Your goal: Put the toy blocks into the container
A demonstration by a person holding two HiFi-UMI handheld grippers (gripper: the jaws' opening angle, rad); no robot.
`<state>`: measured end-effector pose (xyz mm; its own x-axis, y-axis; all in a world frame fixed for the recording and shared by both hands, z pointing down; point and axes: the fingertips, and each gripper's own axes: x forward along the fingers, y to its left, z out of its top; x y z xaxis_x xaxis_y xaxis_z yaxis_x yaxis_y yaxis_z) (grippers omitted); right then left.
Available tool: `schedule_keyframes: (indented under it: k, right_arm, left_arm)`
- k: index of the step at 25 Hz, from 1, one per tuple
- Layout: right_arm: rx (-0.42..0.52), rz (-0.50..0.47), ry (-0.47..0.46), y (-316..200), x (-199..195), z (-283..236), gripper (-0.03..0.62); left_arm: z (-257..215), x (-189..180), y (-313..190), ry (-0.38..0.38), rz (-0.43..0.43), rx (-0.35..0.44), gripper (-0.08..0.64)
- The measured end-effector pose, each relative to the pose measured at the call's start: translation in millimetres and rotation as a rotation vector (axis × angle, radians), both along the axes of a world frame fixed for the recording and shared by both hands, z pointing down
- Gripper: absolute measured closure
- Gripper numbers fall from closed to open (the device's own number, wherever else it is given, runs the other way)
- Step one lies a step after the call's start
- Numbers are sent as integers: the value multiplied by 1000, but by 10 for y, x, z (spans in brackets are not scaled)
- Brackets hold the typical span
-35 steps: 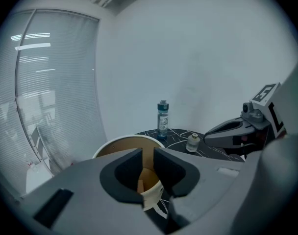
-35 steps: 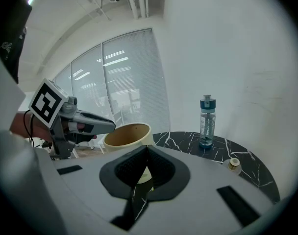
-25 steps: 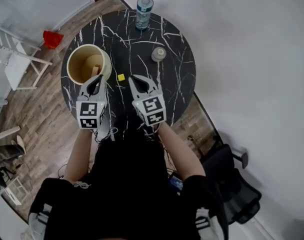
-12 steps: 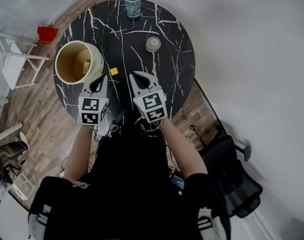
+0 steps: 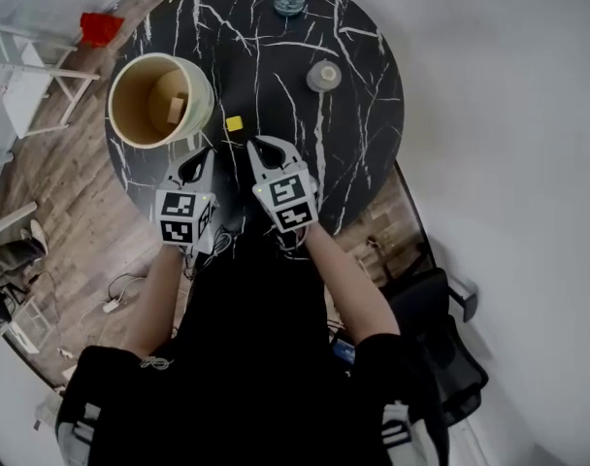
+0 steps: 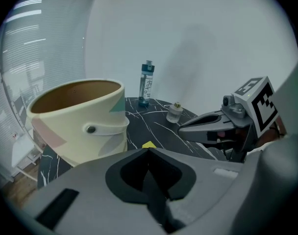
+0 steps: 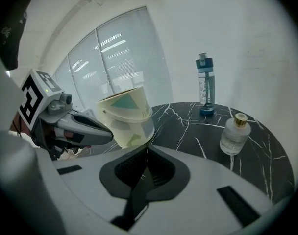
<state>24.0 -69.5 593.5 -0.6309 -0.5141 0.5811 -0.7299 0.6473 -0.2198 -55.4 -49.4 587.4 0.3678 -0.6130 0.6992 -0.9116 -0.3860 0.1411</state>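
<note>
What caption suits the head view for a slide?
Left gripper and right gripper, both shut, face a yellow block beside the bucket.

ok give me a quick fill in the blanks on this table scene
The loose block on the table is ____ in colour.
The left tongs and right tongs are both ____, with nothing in them.
Another block already lies inside the cream ____.
The small bottle has a ____ cap.
Missing words: yellow; shut; bucket; gold
</note>
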Motion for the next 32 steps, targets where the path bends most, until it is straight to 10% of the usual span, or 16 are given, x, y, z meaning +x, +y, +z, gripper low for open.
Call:
schedule_keyframes:
  k: [11,14,22,32]
  right_arm:
    - [-39,23,87,-115,-359,351,594]
    - [-50,33,131,-153,-426,467,460]
    - [-92,65,217,-231,-485,738,394]
    - [-149,103,267,-268,-491,947,453]
  left_arm:
    - [251,-529,213,26,-115,-60,560]
    - [316,-699,294,24,-151,-76,560]
    - [344,-1043,433,32,-234,-79,560]
    - [338,-1208,634,80,-301,-85,560]
